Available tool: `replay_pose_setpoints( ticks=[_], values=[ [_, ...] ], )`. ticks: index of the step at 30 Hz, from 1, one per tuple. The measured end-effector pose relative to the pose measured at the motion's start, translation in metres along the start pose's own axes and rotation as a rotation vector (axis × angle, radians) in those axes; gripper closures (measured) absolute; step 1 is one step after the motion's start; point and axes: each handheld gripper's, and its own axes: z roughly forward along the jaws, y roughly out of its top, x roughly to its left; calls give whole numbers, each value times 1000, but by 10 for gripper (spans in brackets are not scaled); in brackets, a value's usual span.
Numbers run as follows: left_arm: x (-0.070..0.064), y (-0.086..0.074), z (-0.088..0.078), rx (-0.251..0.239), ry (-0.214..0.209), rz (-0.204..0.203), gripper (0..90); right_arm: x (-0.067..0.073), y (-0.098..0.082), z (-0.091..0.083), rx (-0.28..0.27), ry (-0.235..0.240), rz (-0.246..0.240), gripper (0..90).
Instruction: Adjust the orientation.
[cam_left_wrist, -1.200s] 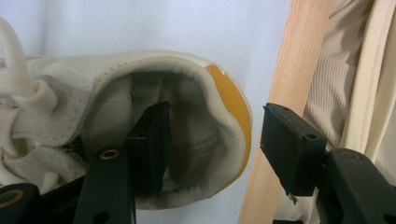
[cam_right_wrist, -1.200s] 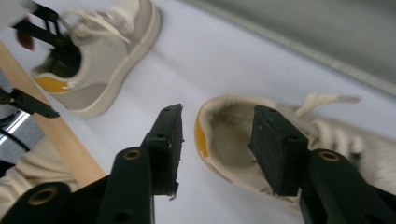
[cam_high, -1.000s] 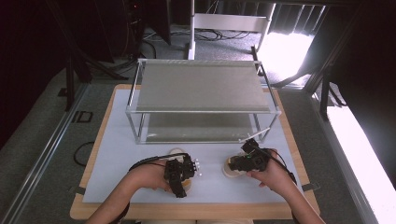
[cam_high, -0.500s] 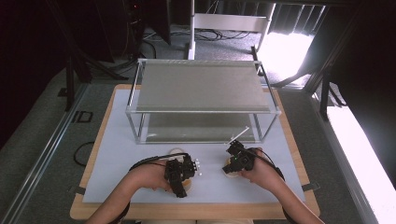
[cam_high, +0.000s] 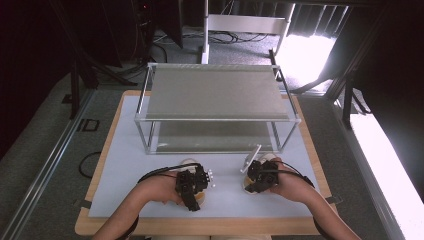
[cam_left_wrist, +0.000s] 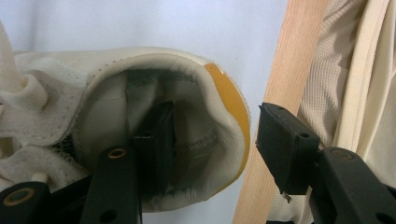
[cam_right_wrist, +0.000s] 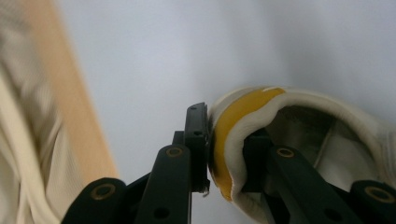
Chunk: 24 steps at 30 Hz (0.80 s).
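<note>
Both grippers sit low in the high view, near the table's front edge. Left of centre, the left gripper (cam_high: 192, 186) is held by the person's left hand (cam_high: 165, 187) over a cream shoe (cam_high: 199, 194), little of which shows beneath it. In the left gripper view its jaws stand wide: one jaw is inside the left shoe's (cam_left_wrist: 154, 135) opening, against the lining, while the other hangs outside the heel, clear of the yellow-orange heel patch (cam_left_wrist: 231, 112), above the wooden table edge (cam_left_wrist: 285, 84). The heel wall lies between the jaws but is not pinched.

Right of centre in the high view, the right gripper (cam_high: 261, 174) is gripped by the right hand (cam_high: 286, 181). In the right gripper view its jaws are narrow, clamped on the heel collar of the right shoe (cam_right_wrist: 299, 135): one jaw presses the yellow band (cam_right_wrist: 233, 126) from outside, the other sits inside the opening.

Behind the grippers, in the middle of the high view, a two-tier rack (cam_high: 217, 107) with grey shelves and a pale metal frame stands on the white table mat (cam_high: 125, 165). Cream fabric (cam_left_wrist: 359, 70) fills the right edge of the left gripper view, beyond the table edge.

No brand mark, label or readable writing can be made out on the shoes, the grippers or the rack.
</note>
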Motion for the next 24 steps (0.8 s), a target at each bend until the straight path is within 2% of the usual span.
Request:
replay_pose_setpoints(
  ticks=[3, 4, 6, 9, 11, 14, 16, 19, 23, 24],
  values=[
    [1, 1, 0, -7, -17, -30, 484, 5, -2, -5, -13, 62, -107, 769],
    [2, 1, 0, -6, -20, -35, 483, 8, -2, -7, -8, 76, -130, 766],
    [2, 2, 1, -8, -24, -43, 483, 12, -2, -10, 15, 81, -158, 765],
    [2, 3, 2, -8, -26, -45, 484, 15, -2, -5, 64, 80, -160, 758],
    [2, 4, 3, -7, -26, -51, 484, 14, -2, 4, 102, 73, -154, 747],
    [3, 5, 4, -7, -30, -66, 485, 14, -2, 0, 71, 57, -113, 692],
    [5, 6, 3, -14, -34, -90, 512, 14, 0, -4, 58, 61, -61, 649],
    [6, 7, 3, -27, -27, -100, 546, 13, 3, -4, 67, 64, -16, 603],
    [6, 10, 5, -34, -25, -112, 562, 12, 7, -3, 56, 58, 37, 589],
    [6, 10, 5, -34, -25, -112, 563, 12, 7, -3, 56, 58, 37, 589]
  ],
)
